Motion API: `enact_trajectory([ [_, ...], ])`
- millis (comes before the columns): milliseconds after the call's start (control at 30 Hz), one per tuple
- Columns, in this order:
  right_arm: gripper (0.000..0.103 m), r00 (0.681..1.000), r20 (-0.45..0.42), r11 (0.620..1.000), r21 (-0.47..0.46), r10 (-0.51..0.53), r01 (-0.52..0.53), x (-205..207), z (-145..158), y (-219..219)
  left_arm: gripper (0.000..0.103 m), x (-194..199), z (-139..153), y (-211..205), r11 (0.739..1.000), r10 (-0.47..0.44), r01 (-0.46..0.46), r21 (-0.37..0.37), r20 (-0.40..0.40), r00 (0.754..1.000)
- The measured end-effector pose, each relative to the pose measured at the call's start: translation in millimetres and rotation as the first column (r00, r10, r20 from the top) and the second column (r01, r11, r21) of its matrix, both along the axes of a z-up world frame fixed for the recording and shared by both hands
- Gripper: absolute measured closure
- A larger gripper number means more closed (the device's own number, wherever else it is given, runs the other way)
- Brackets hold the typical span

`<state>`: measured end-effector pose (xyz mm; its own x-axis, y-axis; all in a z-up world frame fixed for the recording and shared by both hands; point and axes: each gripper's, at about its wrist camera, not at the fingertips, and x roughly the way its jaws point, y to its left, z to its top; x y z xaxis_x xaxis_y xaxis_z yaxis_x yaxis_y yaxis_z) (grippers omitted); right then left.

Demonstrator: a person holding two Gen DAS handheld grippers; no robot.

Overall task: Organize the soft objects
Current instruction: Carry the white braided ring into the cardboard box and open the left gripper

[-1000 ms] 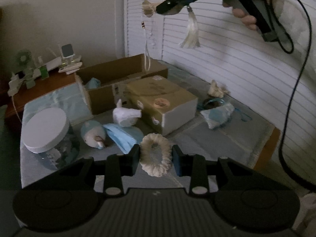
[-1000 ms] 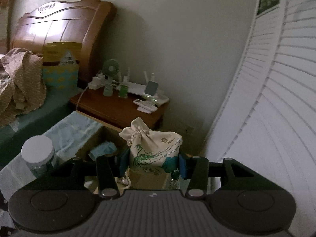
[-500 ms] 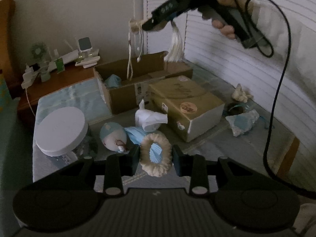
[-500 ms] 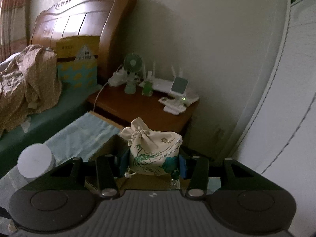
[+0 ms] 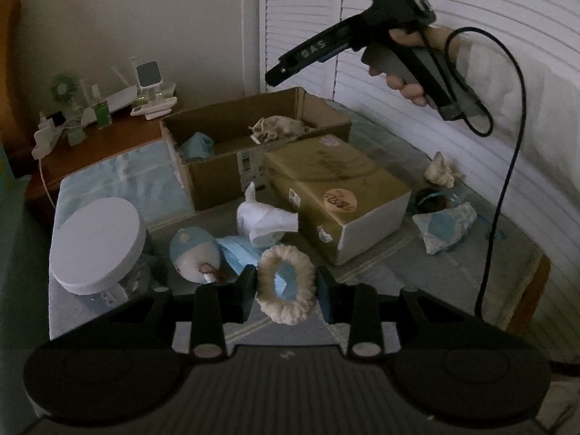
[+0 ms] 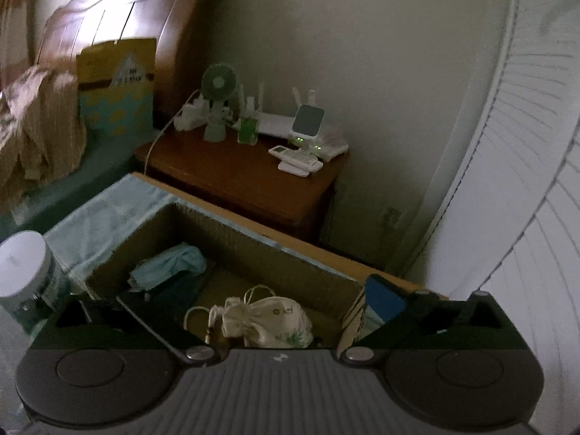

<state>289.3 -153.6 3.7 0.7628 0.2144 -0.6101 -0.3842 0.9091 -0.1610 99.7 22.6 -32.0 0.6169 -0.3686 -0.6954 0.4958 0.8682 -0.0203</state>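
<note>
**Pouch in the box, ring in the grip**

The right gripper (image 6: pixel 250 311) had just spread its fingers wide, nothing between them; the drawstring pouch (image 6: pixel 268 320) lay in the open cardboard box (image 5: pixel 217 177). The left gripper (image 5: pixel 285 284) was clamped on the fluffy cream ring (image 5: pixel 284 282) above the desk (image 5: pixel 398 264).

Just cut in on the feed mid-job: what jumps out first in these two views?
The fluffy ring pinched in the left tool, low and centre over the cluttered table. The right tool, whose jaws have just opened wide, hangs over the open box, with the drawstring pouch lying loose inside beside a blue cloth.
</note>
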Motion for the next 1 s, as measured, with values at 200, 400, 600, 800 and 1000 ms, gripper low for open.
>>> enact_trajectory([
  [200, 0.000, 0.998, 0.004, 0.998, 0.000, -0.060, 0.060, -28.6, 2.7, -5.3, 0.069, -5.5, 3.1, -1.1, 1.000, -0.007, 0.007, -0.006, 0.007, 1.000],
  [400, 0.000, 0.993, 0.016, 0.992, 0.041, -0.116, 0.115, -75.5, 2.2, -10.3, 0.069, -11.6, 6.6, -0.4, 1.000, -0.013, 0.013, -0.006, 0.015, 1.000],
  [600, 0.000, 0.985, 0.014, 0.980, 0.100, -0.174, 0.172, -125.8, -4.4, -12.5, 0.069, -15.5, 12.7, 0.7, 1.000, -0.029, 0.029, -0.006, 0.029, 0.999],
  [800, 0.000, 0.978, -0.023, 0.968, 0.141, -0.207, 0.209, -168.1, -20.1, -13.0, 0.069, -11.6, 20.4, -2.9, 0.999, -0.047, 0.047, 0.003, 0.048, 0.998],
  [1000, 0.000, 0.971, -0.034, 0.965, 0.106, -0.236, 0.238, -199.3, -34.1, -11.4, 0.069, 12.0, 32.1, -10.0, 0.999, -0.046, 0.046, 0.006, 0.071, 0.996],
])
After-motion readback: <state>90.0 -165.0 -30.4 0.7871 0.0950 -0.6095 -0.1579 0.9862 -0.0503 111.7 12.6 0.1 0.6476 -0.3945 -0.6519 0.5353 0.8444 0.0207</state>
